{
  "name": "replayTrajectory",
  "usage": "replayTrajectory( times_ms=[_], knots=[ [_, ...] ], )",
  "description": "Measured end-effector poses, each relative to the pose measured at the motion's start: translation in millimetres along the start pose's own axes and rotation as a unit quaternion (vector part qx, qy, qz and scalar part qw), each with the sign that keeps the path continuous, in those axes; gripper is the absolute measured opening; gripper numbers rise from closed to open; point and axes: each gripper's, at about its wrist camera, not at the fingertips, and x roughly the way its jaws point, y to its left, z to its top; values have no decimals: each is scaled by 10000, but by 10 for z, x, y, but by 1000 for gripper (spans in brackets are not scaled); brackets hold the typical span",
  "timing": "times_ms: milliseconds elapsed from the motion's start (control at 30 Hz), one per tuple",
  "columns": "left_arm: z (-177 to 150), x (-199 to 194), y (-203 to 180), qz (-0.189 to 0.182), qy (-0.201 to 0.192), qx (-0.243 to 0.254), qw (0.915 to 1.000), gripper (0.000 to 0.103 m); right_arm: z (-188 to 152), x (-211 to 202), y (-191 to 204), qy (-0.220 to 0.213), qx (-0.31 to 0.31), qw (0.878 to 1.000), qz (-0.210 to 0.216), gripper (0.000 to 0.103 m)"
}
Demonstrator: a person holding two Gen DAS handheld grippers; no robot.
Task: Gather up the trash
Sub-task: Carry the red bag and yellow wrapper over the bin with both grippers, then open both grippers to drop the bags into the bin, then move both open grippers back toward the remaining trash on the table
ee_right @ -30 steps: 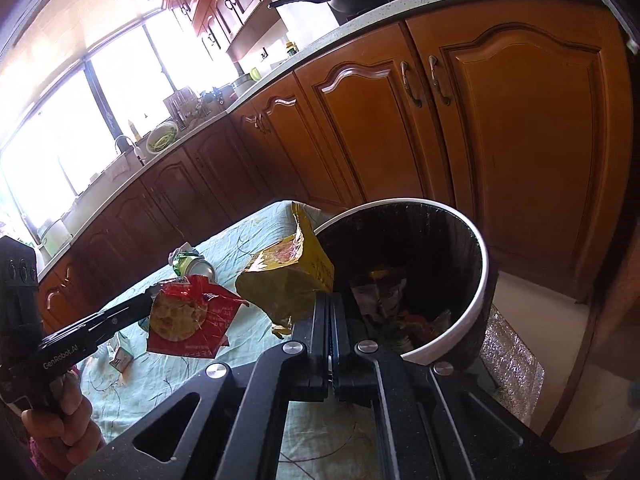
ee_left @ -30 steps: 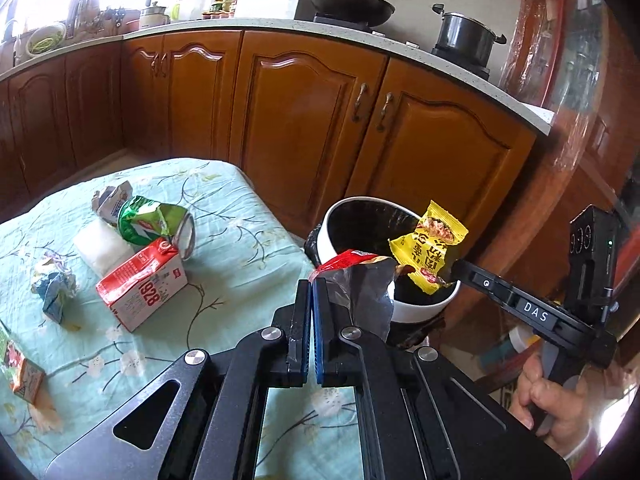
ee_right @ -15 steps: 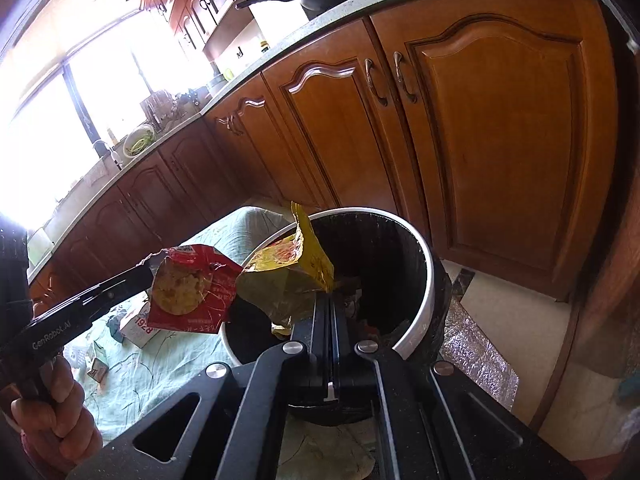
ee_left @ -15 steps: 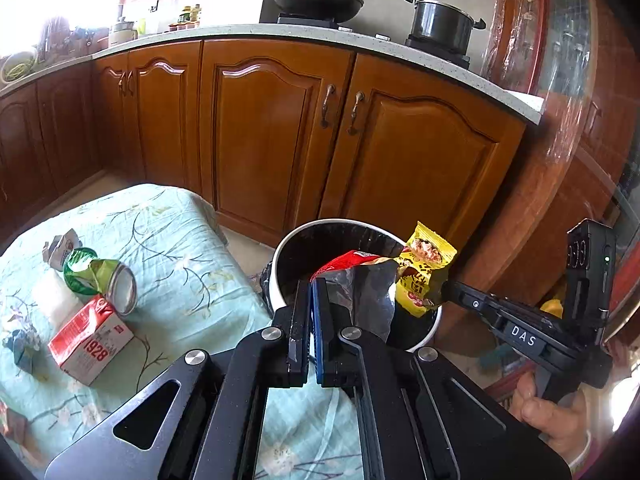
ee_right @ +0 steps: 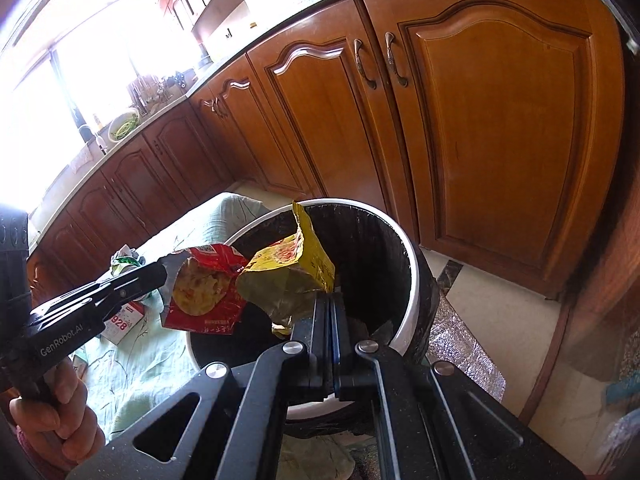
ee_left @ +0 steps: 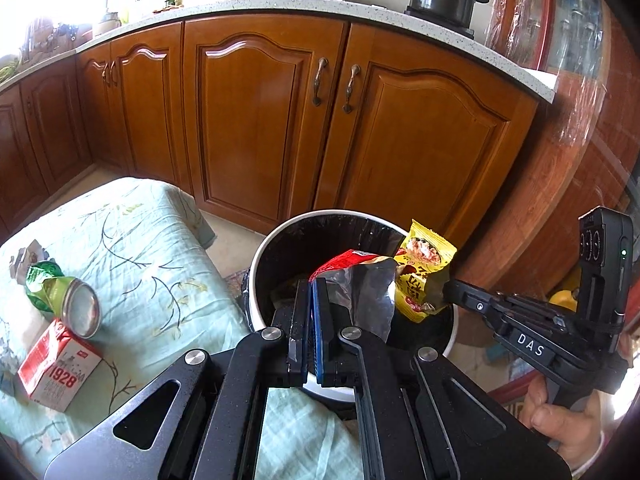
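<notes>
A white-rimmed bin with a black liner stands on the floor beside the table. My left gripper is shut on a red snack wrapper with a silver inside, and holds it over the bin's mouth. My right gripper comes in from the right with a yellow wrapper between its pads, also above the bin. In the right wrist view the right gripper has its jaws just beginning to open, and the yellow wrapper still sits in them. The red wrapper hangs from the left gripper over the bin's rim.
A crushed green can and a red-and-white carton lie on the table's pale green cloth at left. Wooden cabinet doors stand close behind the bin. A person's hand grips the right tool.
Both grippers have carried their wrappers from the table's edge to above the bin. The table and its litter have slid to the left of the left wrist view.
</notes>
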Motion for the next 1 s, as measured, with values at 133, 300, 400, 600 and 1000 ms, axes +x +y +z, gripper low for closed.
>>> replayTrajectory(
  times_ms=[133, 300, 400, 600, 1000],
  knots=[
    [-9, 86, -12, -53, 125, 16, 9999, 2, -2, 11, 24, -20, 8, 10000, -10, 30],
    [-31, 101, 12, -45, 133, -17, 9999, 29, -42, -41, 18, -137, 146, 9997, 149, 52],
    [-64, 70, 58, -65, 116, -113, 9998, 37, -75, -68, 33, -223, 239, 9992, 242, 71],
    [-216, -95, 232, -12, 94, -348, 9993, 50, -169, -148, 183, -345, 335, 9976, 493, 94],
    [-703, -658, 746, 344, 2, -976, 9946, 59, -406, -47, 740, -40, 224, 9944, 1028, 95]
  ],
)
